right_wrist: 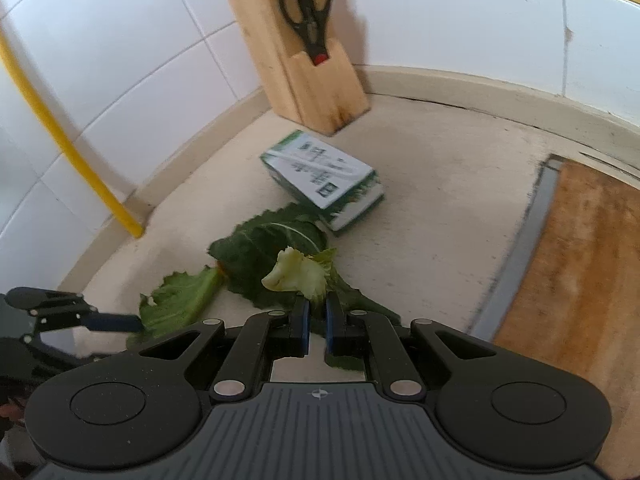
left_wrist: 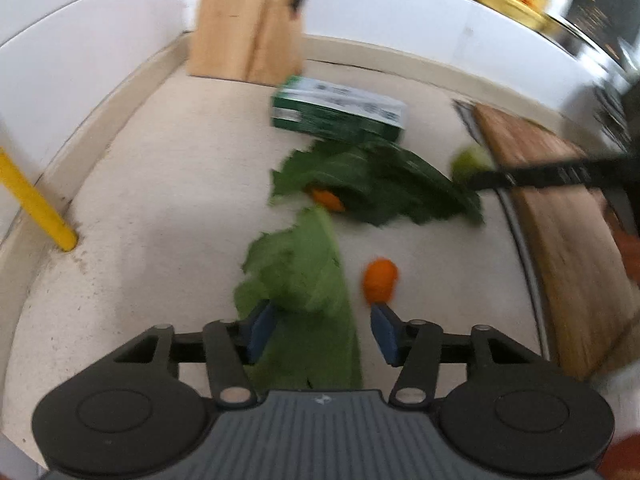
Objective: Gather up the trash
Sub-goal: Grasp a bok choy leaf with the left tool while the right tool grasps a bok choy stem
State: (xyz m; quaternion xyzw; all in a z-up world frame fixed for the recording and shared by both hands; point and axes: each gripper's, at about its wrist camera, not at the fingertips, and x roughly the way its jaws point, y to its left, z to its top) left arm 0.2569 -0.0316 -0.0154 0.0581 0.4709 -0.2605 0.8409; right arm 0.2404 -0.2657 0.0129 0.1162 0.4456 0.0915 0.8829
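Observation:
In the left wrist view my left gripper (left_wrist: 322, 328) stands open low over the counter. A light green leaf (left_wrist: 304, 280) lies between its blue pads (left_wrist: 262, 332) without being pinched. An orange scrap (left_wrist: 380, 282) sits just ahead of the right pad. Beyond it a dark green leaf (left_wrist: 376, 184) covers part of a second orange scrap (left_wrist: 328, 198). My right gripper (right_wrist: 316, 324) is shut on a pale green leaf scrap (right_wrist: 296, 276) just above the dark leaf (right_wrist: 272, 248). A green and white box (right_wrist: 324, 176) lies behind the leaves.
A wooden knife block (right_wrist: 304, 76) with black scissors (right_wrist: 306, 8) stands at the tiled back wall. A wooden cutting board (right_wrist: 580, 260) fills the right side. A yellow pipe (right_wrist: 60, 136) rises from the counter at the left. The left gripper (right_wrist: 112, 322) reaches in from the left.

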